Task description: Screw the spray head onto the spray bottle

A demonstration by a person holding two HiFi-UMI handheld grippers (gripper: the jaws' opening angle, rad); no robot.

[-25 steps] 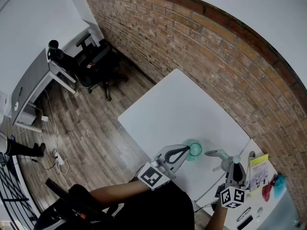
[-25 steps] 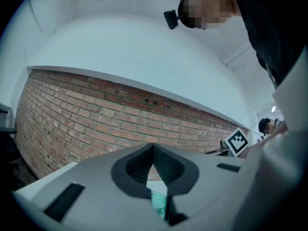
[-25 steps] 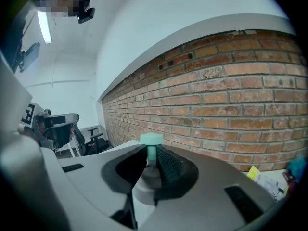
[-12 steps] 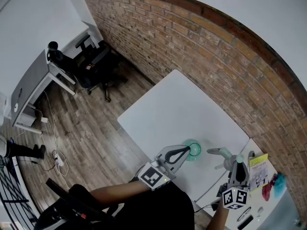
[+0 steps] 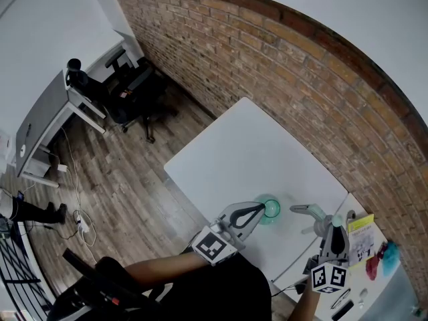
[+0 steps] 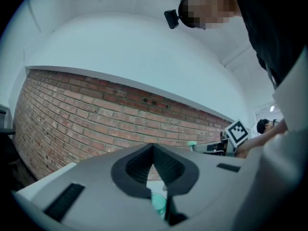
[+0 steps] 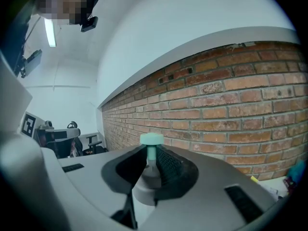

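A translucent green spray bottle [image 5: 271, 209] stands near the front edge of the white table [image 5: 247, 152]. My left gripper [image 5: 261, 210] is shut, its tips against the bottle's near side; in the left gripper view the bottle [image 6: 159, 203] shows just below the closed jaws. Whether it touches the bottle I cannot tell. My right gripper [image 5: 332, 231] is off to the bottle's right, above the table, shut on the spray head [image 5: 314, 218]. Its grey nozzle points left toward the bottle. In the right gripper view the spray head [image 7: 150, 165] stands upright between the pads, green cap on top.
A brick wall [image 5: 321, 92] runs along the table's far side. To the right, another surface carries a yellow booklet [image 5: 361, 236] and small red and blue things [image 5: 380, 259]. A desk and office chairs [image 5: 130, 89] stand on the wooden floor at the far left.
My right gripper has lifted a little with the spray head and drifted slightly right in the head view. The left gripper and the bottle have stayed put.
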